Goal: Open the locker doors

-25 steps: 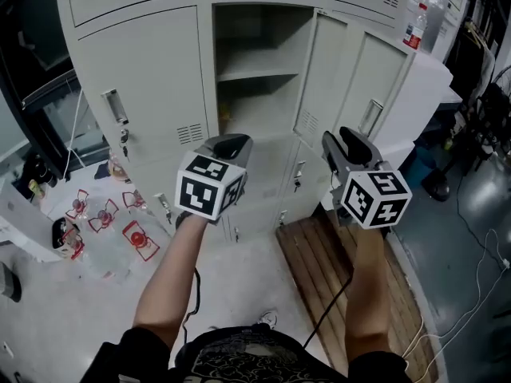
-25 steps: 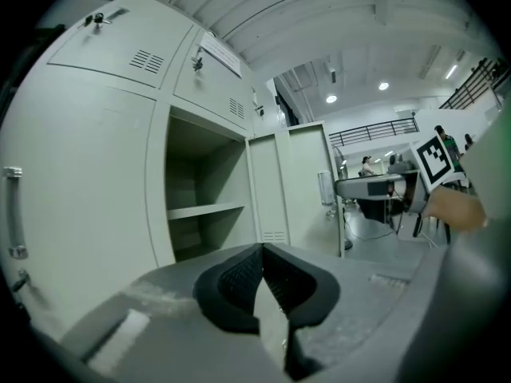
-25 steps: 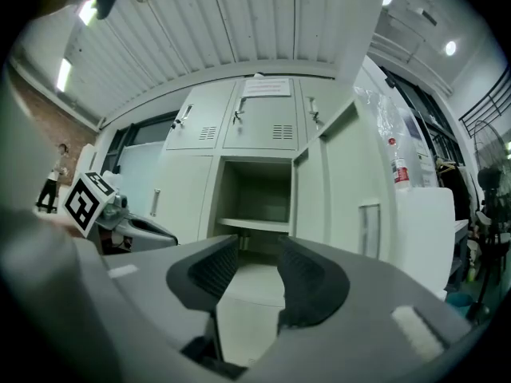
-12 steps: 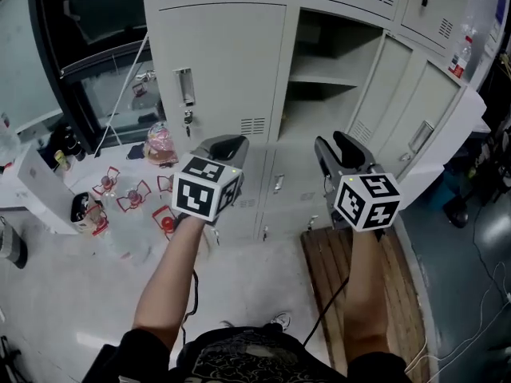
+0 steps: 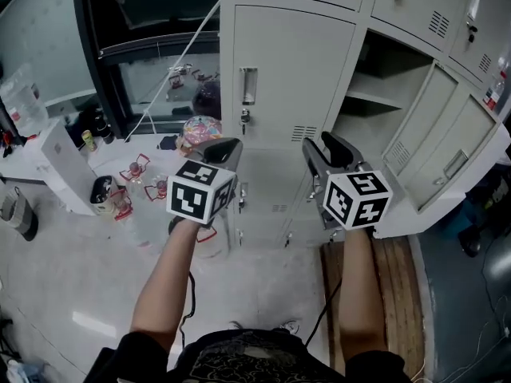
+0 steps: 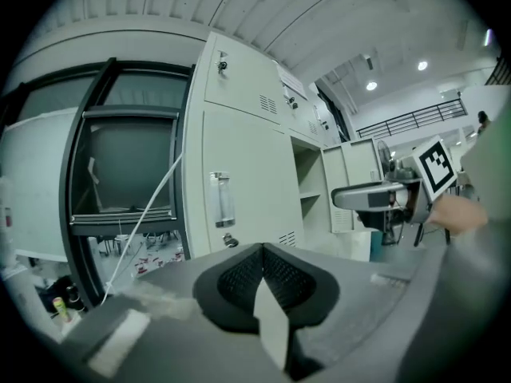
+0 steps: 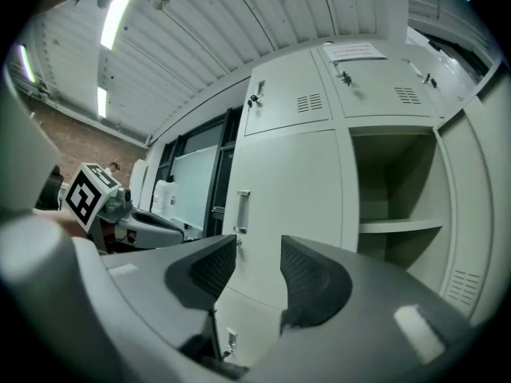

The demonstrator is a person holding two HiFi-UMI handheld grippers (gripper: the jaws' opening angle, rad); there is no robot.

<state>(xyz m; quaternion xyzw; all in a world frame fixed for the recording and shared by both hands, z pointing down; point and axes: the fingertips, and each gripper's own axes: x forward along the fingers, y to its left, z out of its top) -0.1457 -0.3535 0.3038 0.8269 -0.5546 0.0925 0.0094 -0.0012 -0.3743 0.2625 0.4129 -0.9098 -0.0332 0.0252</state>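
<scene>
Swung leftward since the earlier frame, both grippers now face the closed locker door point(image 5: 287, 78). Its handle point(image 5: 248, 86) is ahead and slightly left of the right gripper point(image 5: 323, 146), whose jaws have just been opening and stand apart, empty. The left gripper point(image 5: 226, 144) is pinched closed on nothing. An off-line approach could let the slim handle slip past the pads, and the open door point(image 5: 447, 162) to the right could get knocked. Earlier, the open compartment point(image 5: 375, 94) lay straight ahead.

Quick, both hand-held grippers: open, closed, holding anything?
Left grey hand-held gripper: closed, empty.
Right grey hand-held gripper: open, jaws just been opening, nothing between them.
</scene>
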